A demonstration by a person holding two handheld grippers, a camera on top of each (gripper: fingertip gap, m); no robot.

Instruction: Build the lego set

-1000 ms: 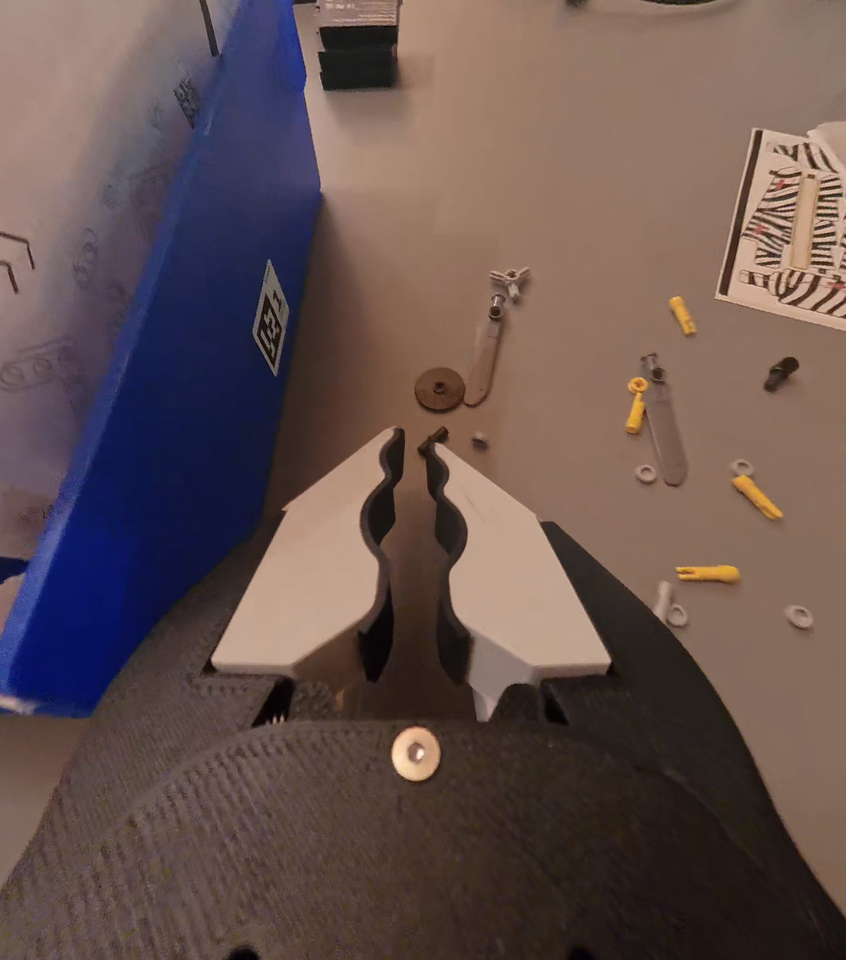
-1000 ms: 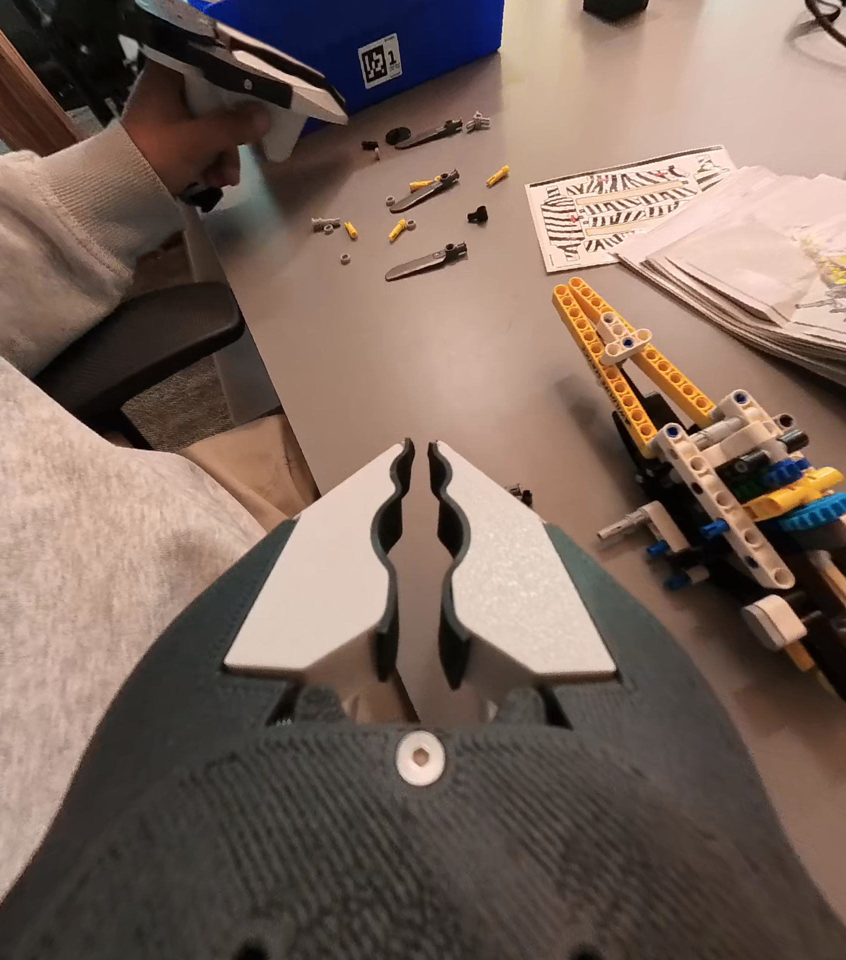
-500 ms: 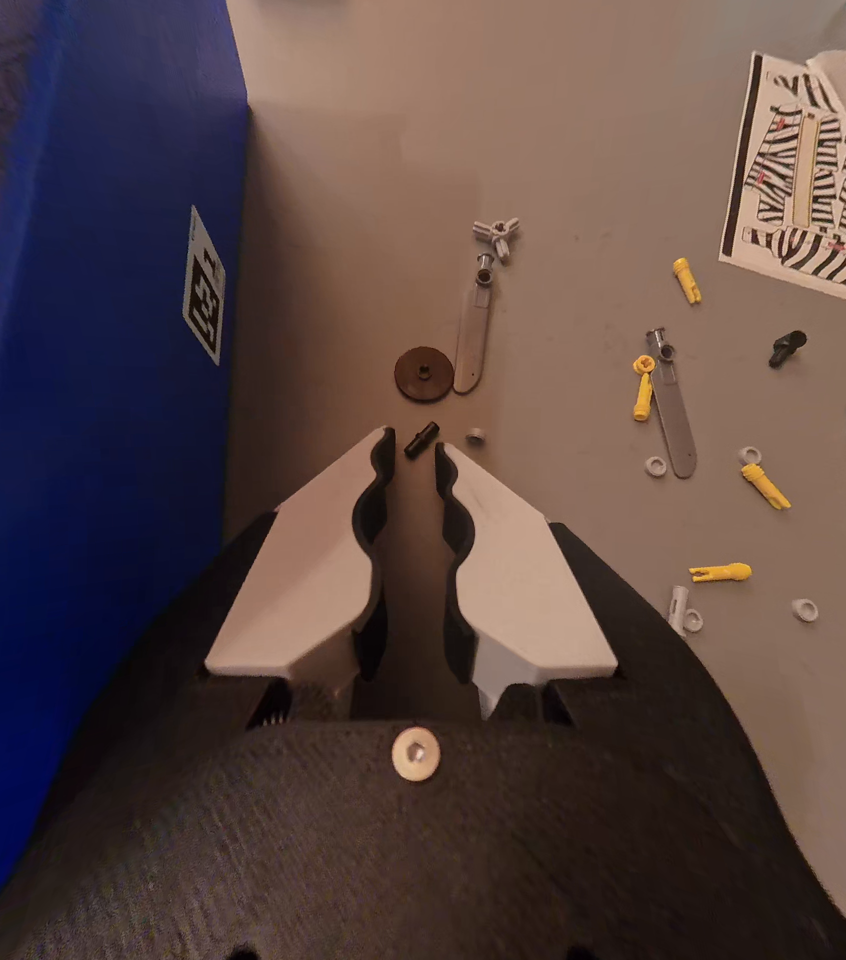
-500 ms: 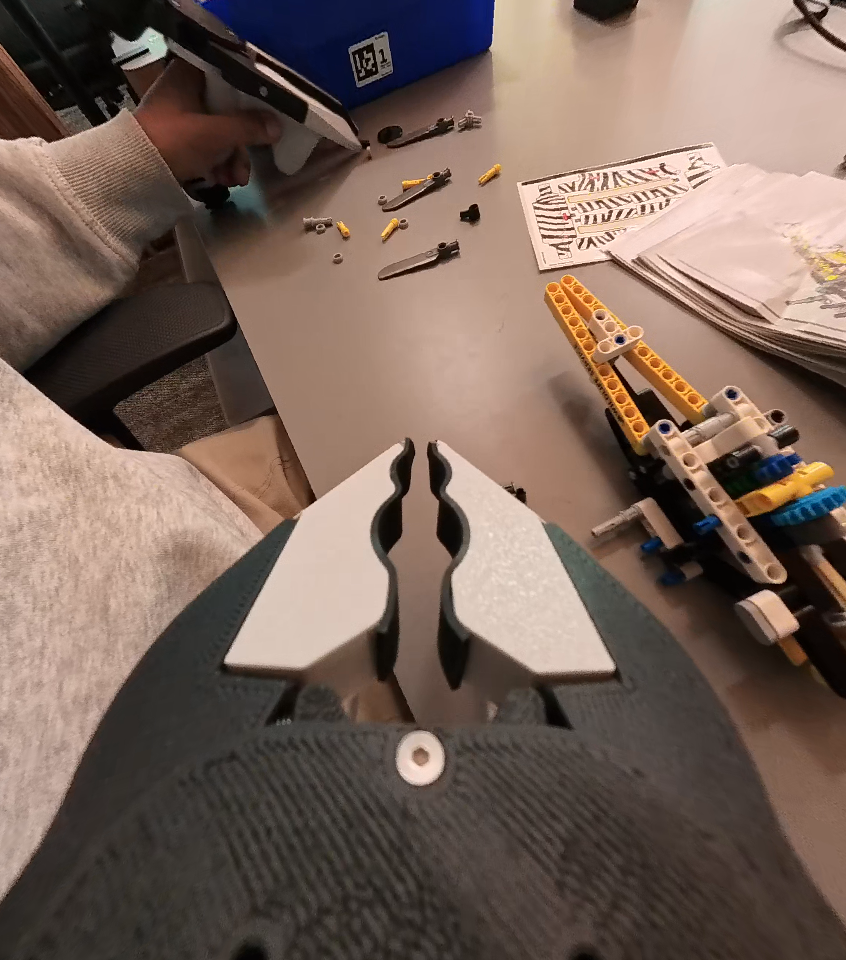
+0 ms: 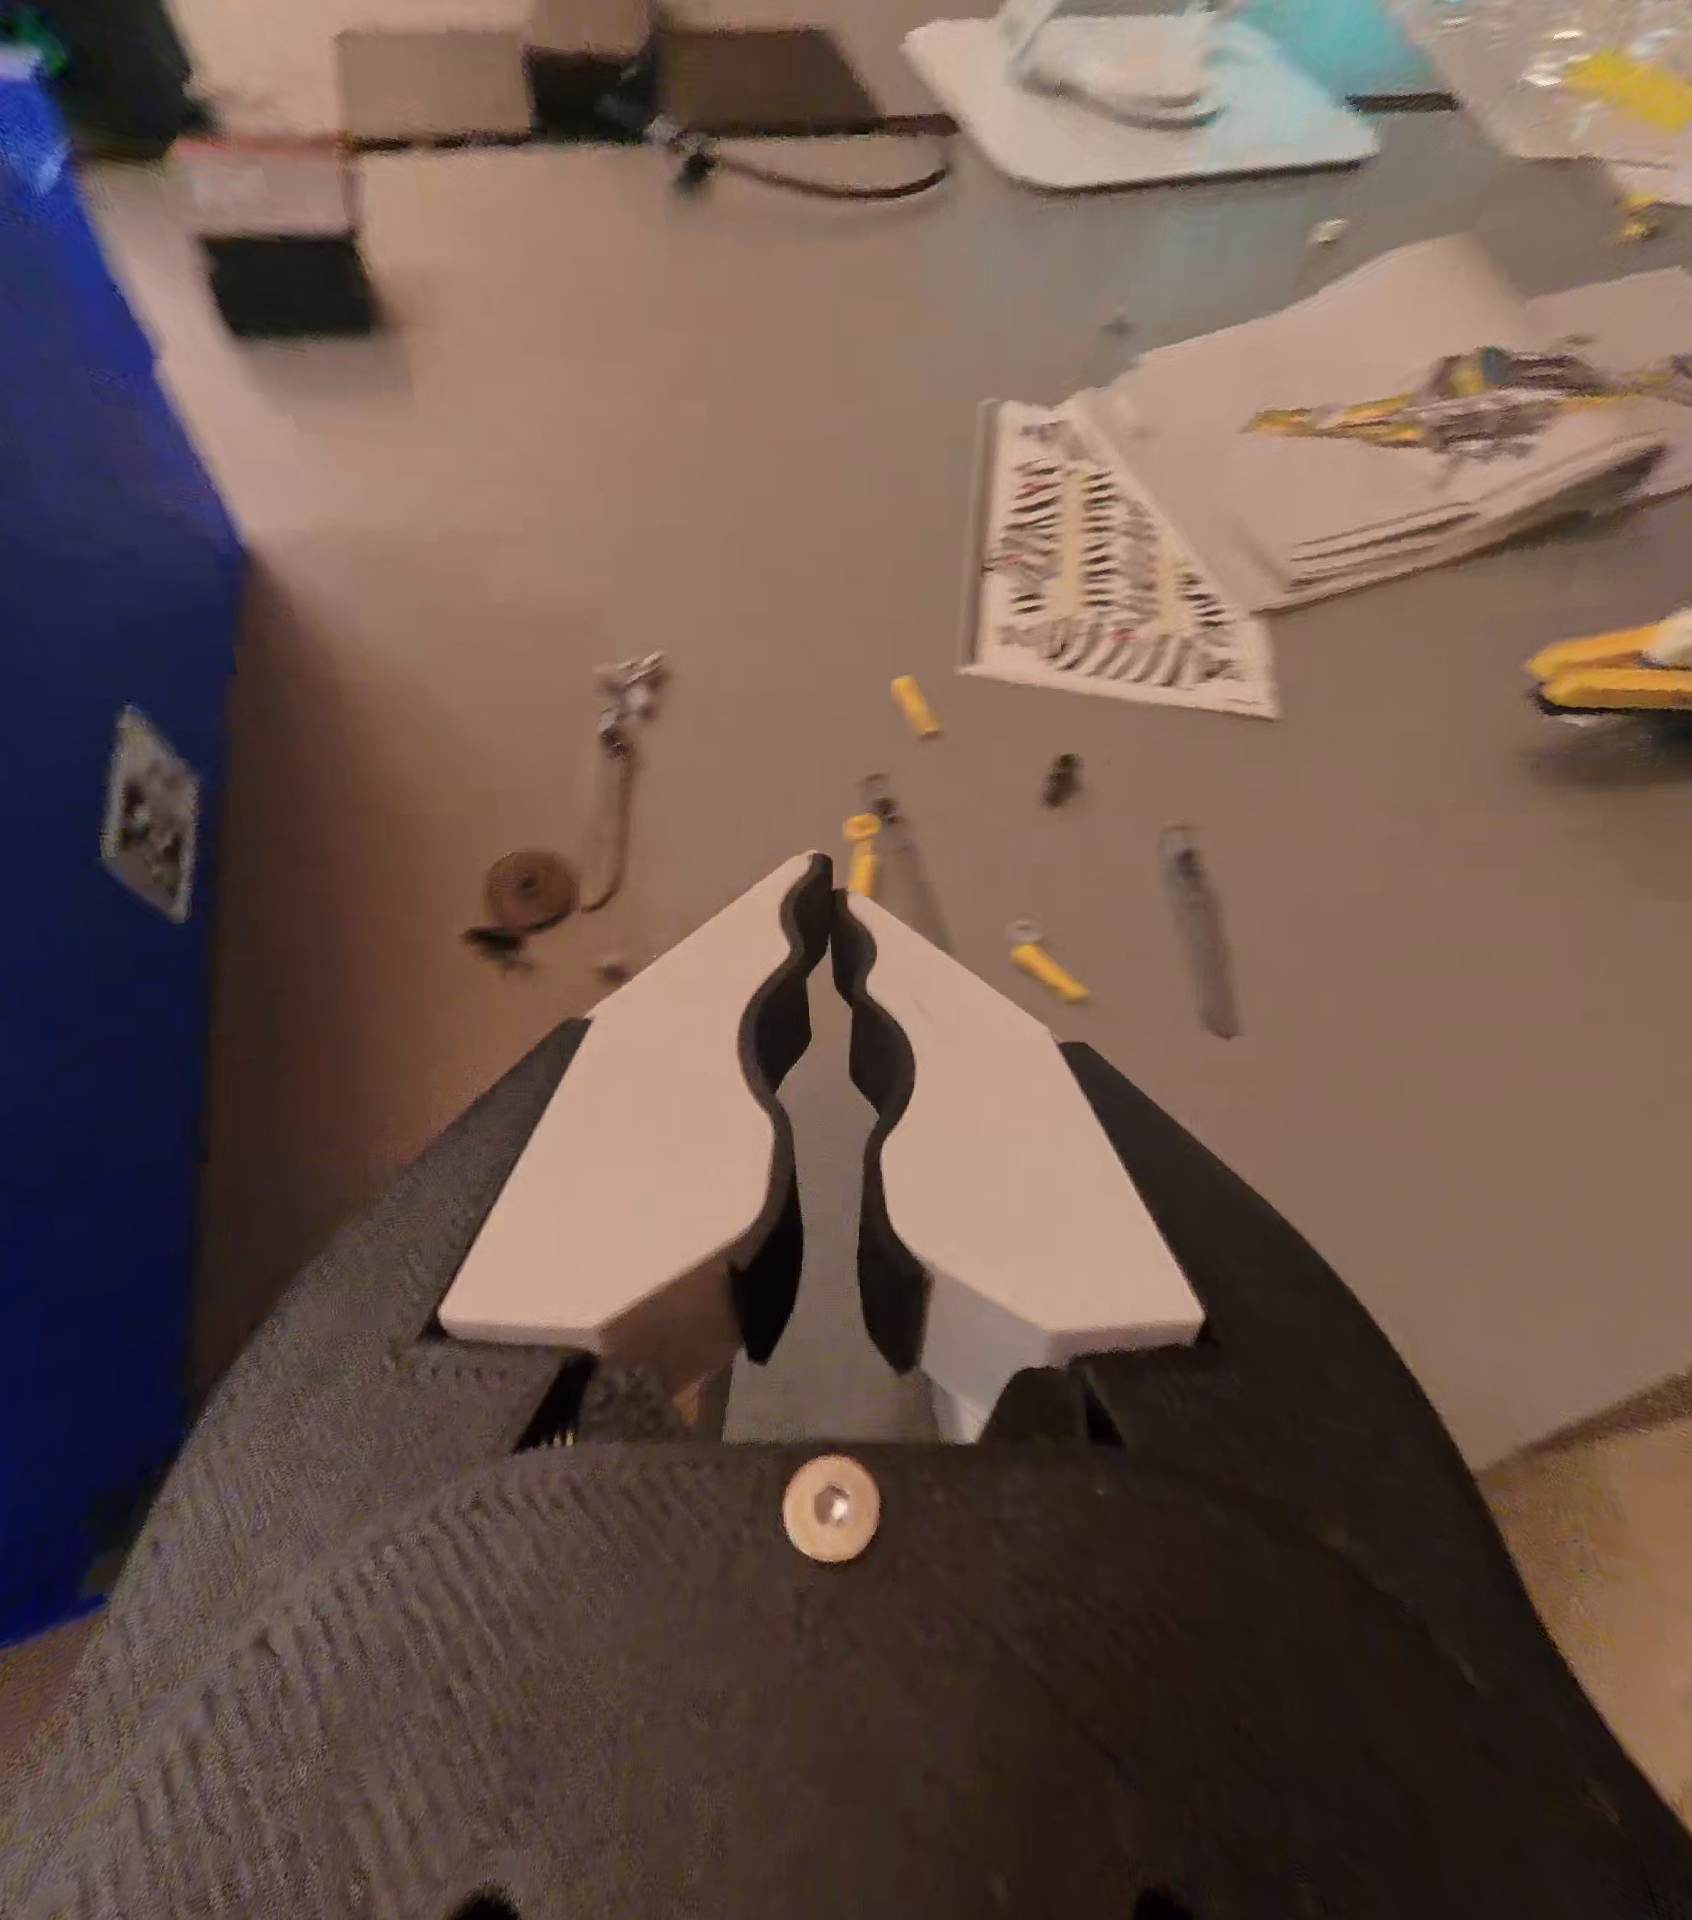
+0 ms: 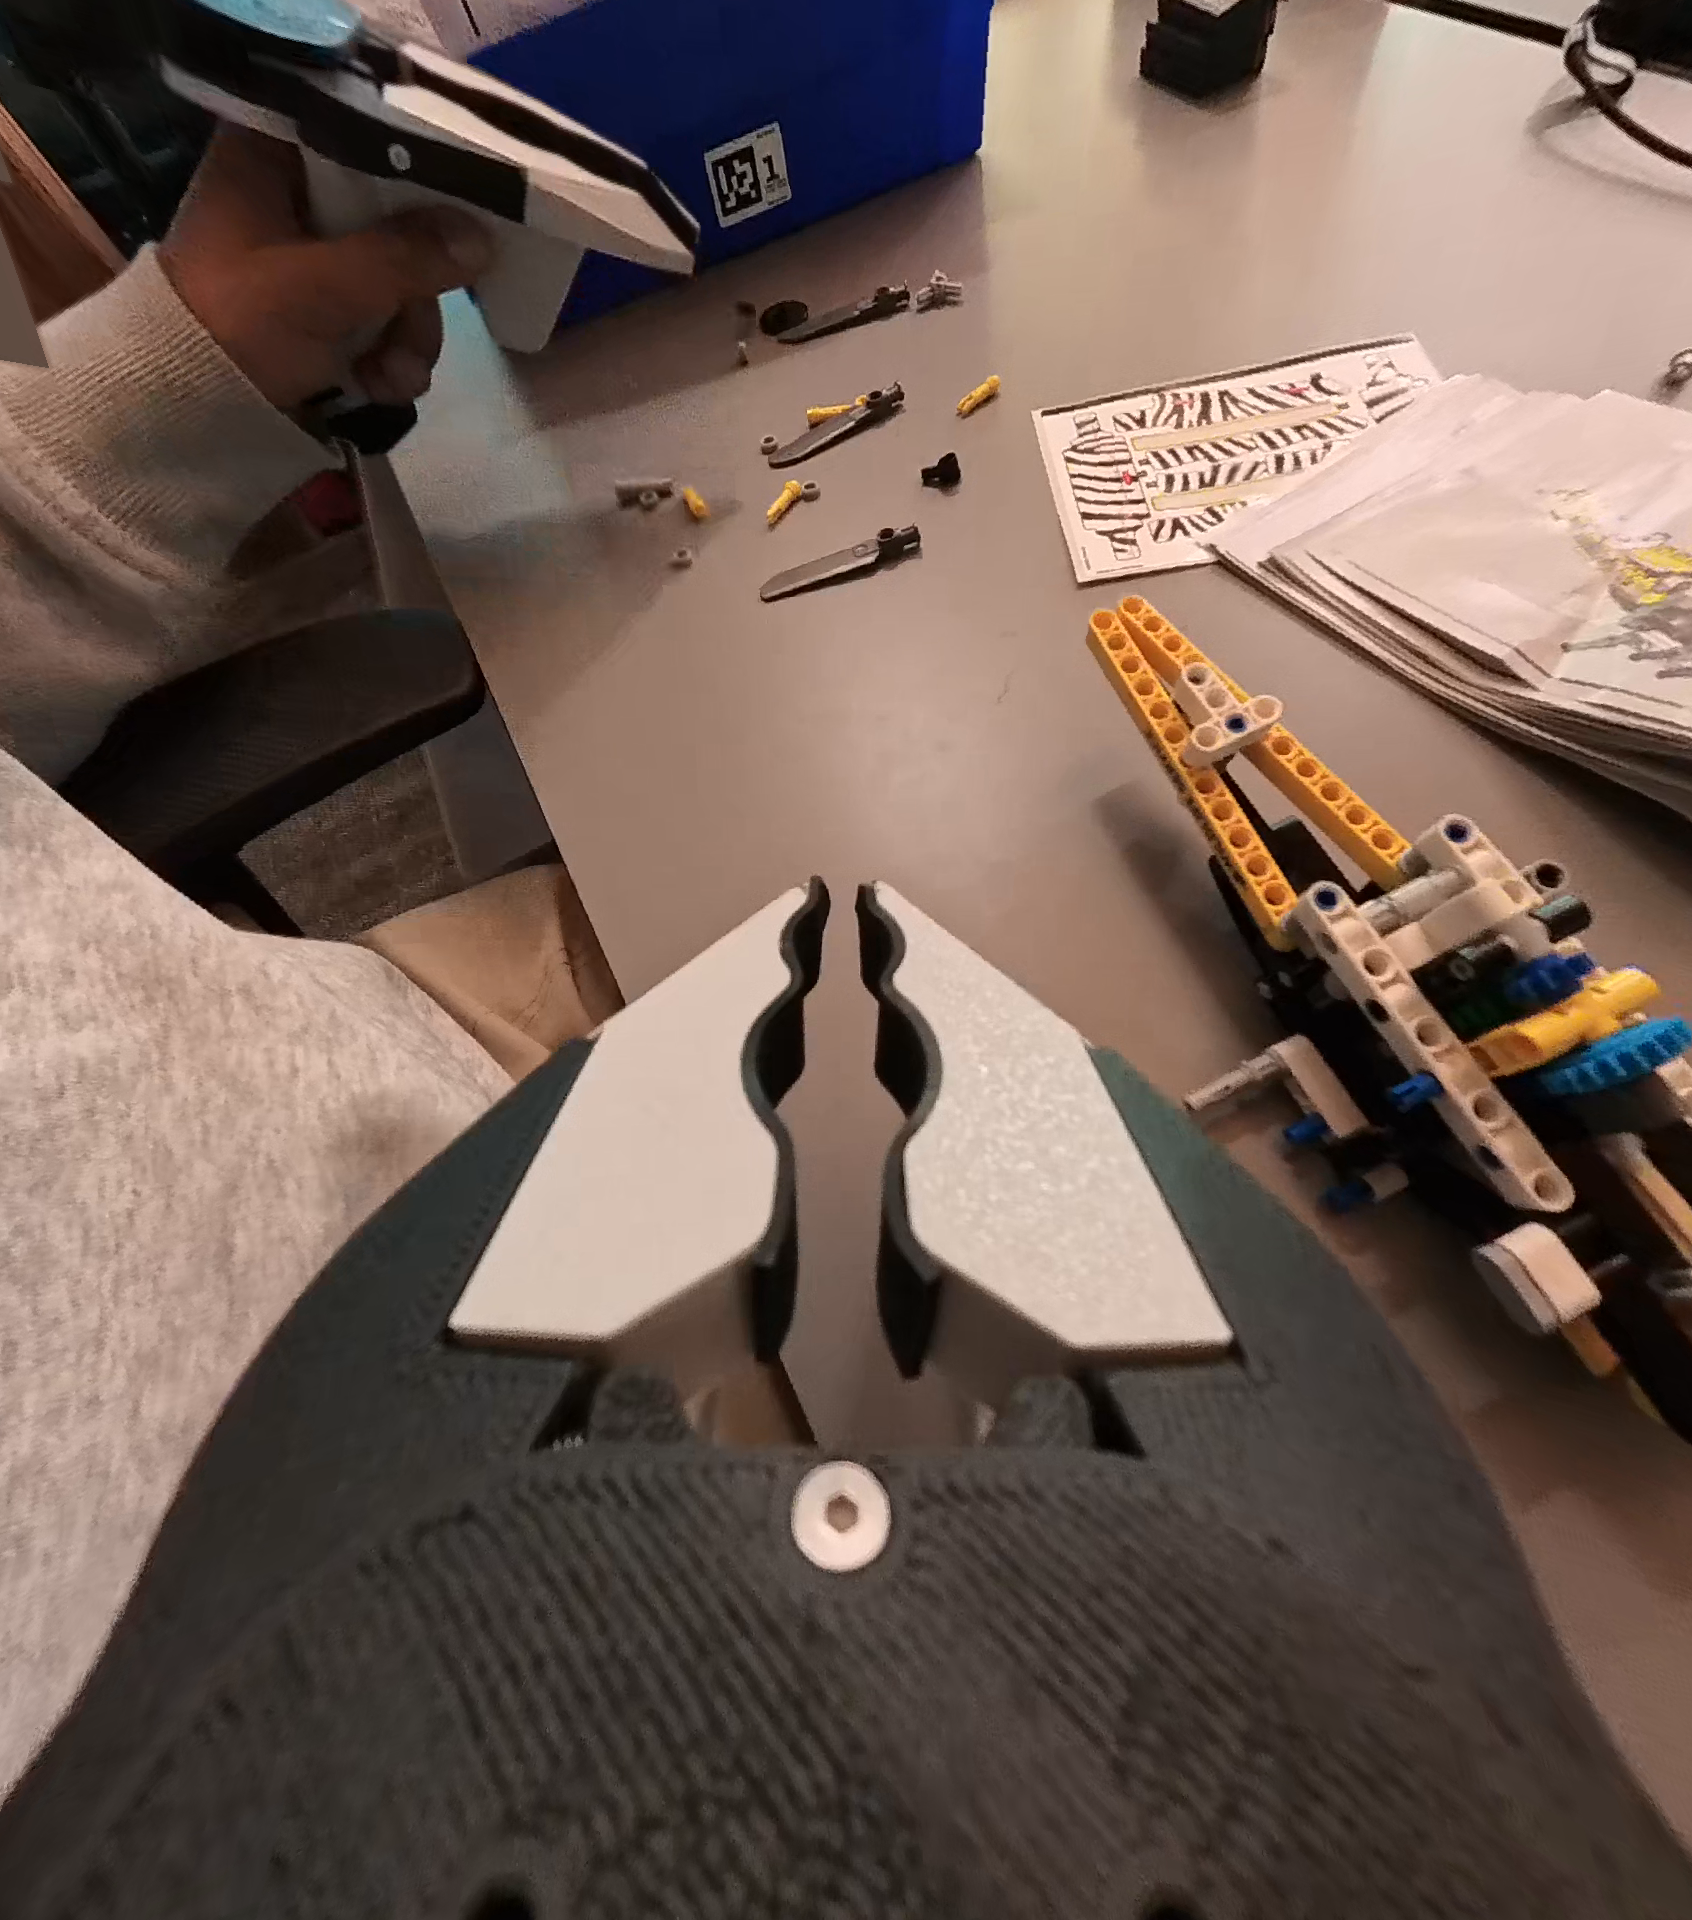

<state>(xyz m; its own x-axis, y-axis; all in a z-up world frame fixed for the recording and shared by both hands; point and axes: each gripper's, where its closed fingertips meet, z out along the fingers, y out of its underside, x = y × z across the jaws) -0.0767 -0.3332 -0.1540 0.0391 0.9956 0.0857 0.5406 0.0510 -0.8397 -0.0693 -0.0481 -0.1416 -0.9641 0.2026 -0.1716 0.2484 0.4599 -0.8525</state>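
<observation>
the right claw point(image 6: 842, 899) is held slightly parted and empty above the desk's point(image 6: 821, 727) near edge. the half-built lego model point(image 6: 1424, 997) is seen just right of it, lying on the desk. farther off, loose lego pieces point(image 6: 837, 436) are scattered by the left edge, beneath the raised left claw point(image 5: 834, 883), tips pressed together, nothing visibly held. a blue bin point(image 6: 769, 94) is set at the far left.
</observation>
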